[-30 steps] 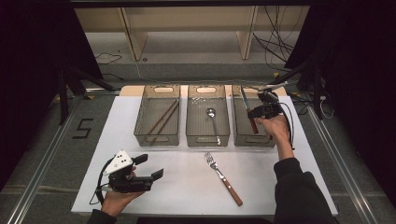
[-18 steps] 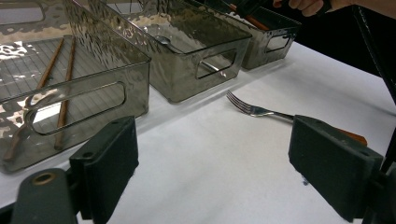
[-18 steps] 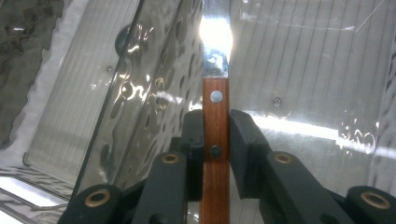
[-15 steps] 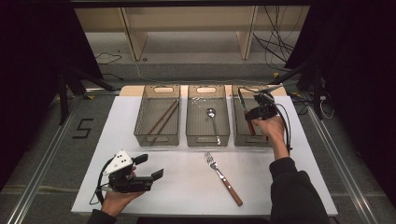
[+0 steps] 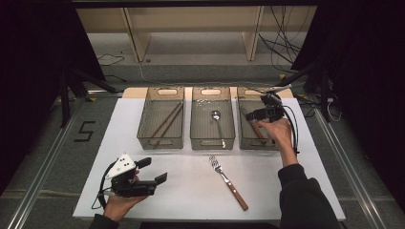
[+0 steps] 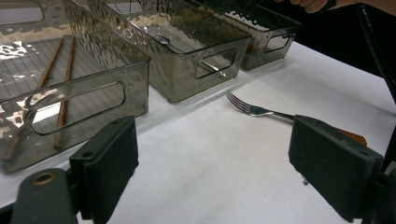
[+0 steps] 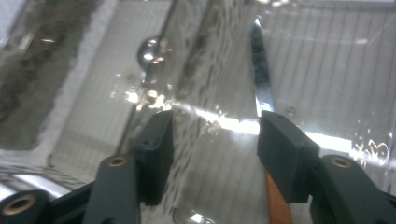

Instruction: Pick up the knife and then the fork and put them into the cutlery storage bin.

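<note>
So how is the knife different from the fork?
The knife lies inside the right-hand bin, under the right gripper, whose jaws have just opened off it; the fork lies out on the white table. The knife ends in a smooth blade, the fork in prongs. Both have brown handles and shiny metal ends.

This looks like a lab or test room set up for recording, not a home. A white table (image 5: 143, 191) stands between metal rails (image 5: 43, 167) on a grey floor, with a number five taped beside it (image 5: 85, 131), black curtains (image 5: 33, 47) on both sides (they shut off the rest of the room) and loose cables (image 5: 282, 47) trailing near a bare wooden shelf unit (image 5: 191, 28). Three clear bins (image 5: 161, 142) are lined up in a neat row on the table.
</note>
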`<act>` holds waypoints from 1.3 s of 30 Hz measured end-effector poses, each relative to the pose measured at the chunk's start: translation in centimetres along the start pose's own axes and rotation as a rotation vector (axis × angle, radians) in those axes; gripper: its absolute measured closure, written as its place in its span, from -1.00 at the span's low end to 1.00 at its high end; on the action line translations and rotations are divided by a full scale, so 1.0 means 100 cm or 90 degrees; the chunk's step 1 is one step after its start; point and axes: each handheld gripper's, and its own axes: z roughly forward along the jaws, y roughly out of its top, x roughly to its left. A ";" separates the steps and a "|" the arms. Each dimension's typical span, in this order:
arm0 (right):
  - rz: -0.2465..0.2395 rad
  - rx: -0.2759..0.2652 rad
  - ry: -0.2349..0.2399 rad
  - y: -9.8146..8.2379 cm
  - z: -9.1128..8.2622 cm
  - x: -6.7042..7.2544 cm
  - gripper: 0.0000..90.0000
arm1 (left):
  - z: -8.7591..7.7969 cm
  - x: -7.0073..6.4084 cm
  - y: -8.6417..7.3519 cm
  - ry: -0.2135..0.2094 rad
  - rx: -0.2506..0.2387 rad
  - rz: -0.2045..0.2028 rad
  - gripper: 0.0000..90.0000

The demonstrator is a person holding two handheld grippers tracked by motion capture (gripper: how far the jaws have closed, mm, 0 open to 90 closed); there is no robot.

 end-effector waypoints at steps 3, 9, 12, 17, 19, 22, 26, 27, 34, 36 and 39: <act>-0.019 -0.016 0.011 -0.003 -0.007 0.006 -0.06 | 0.000 0.000 0.000 0.001 0.000 0.000 -0.66; -0.055 -0.053 0.040 -0.016 -0.025 0.021 -0.18 | -0.001 0.000 0.000 0.002 -0.001 0.000 -0.66; -0.075 -0.065 0.052 -0.026 -0.035 0.031 -0.23 | 0.000 0.000 0.000 0.002 0.000 -0.001 -0.66; -0.095 -0.076 0.081 -0.044 -0.048 0.046 -0.28 | 0.000 0.000 0.000 0.003 -0.001 -0.001 -0.66; -0.111 -0.074 0.089 -0.052 -0.052 0.052 -0.31 | -0.001 0.000 0.000 0.003 0.000 0.000 -0.66; -0.136 -0.070 0.096 -0.066 -0.058 0.061 -0.33 | -0.001 0.001 0.000 0.003 -0.002 -0.001 -0.66; -0.157 -0.061 0.114 -0.083 -0.062 0.071 -0.34 | -0.001 0.001 0.000 0.003 -0.002 -0.003 -0.66; -0.160 -0.057 0.118 -0.087 -0.063 0.074 -0.34 | -0.001 0.001 0.000 0.003 -0.002 -0.002 -0.66; -0.203 -0.021 0.112 -0.106 -0.062 0.092 -0.34 | -0.001 0.000 0.000 0.002 -0.003 -0.003 -0.66; -0.216 -0.005 0.110 -0.110 -0.060 0.096 -0.34 | -0.001 0.000 0.000 0.003 -0.003 -0.003 -0.66; -0.229 0.020 0.109 -0.118 -0.055 0.101 -0.33 | -0.002 0.000 0.000 0.002 -0.002 -0.003 -0.66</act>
